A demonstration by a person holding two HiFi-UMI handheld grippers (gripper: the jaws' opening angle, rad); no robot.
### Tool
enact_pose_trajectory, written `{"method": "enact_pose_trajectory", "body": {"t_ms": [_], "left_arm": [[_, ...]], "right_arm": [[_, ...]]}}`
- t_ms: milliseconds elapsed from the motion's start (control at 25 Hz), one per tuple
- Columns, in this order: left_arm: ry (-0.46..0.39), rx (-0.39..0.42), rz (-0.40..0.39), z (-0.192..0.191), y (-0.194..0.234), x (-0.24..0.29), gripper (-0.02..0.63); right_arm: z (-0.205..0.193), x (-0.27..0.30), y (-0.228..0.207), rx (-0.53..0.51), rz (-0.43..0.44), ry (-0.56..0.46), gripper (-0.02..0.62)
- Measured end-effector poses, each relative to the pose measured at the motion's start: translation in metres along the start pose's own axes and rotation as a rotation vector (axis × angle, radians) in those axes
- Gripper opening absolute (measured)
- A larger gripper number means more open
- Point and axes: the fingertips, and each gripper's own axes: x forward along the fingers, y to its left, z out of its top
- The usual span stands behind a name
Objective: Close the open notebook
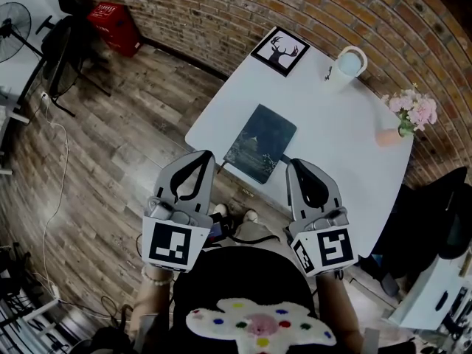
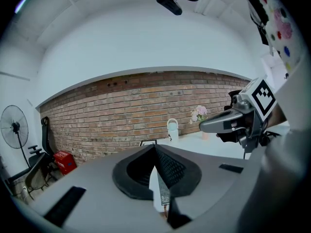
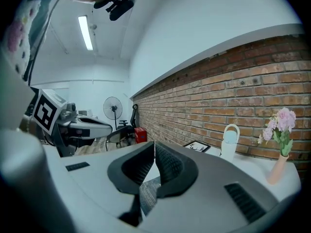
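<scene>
Already closed: notebook (image 1: 259,144), dark illustrated cover up.

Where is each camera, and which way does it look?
Head view: on the person's head, looking steeply down at left gripper, right gripper, dark blue-green notebook, white table; chest shows.
Left gripper view: on that gripper, facing the red brick wall; own shut jaws, right gripper.
Right gripper view: likewise; own shut jaws, left gripper.
Both share white handled jug, pink flowers.
</scene>
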Motion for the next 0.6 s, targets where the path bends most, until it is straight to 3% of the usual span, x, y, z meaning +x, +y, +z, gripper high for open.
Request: {"method": "enact_pose_trajectory", "body": {"t_ms": [600], "left_arm": [[-0.01,0.009,-0.004,0.0013,0.0004,0.0023,0.015]], "right_arm": [[0.0042,0.0013,0.0052,-0.056,0.002,-0.005,0.037]]}}
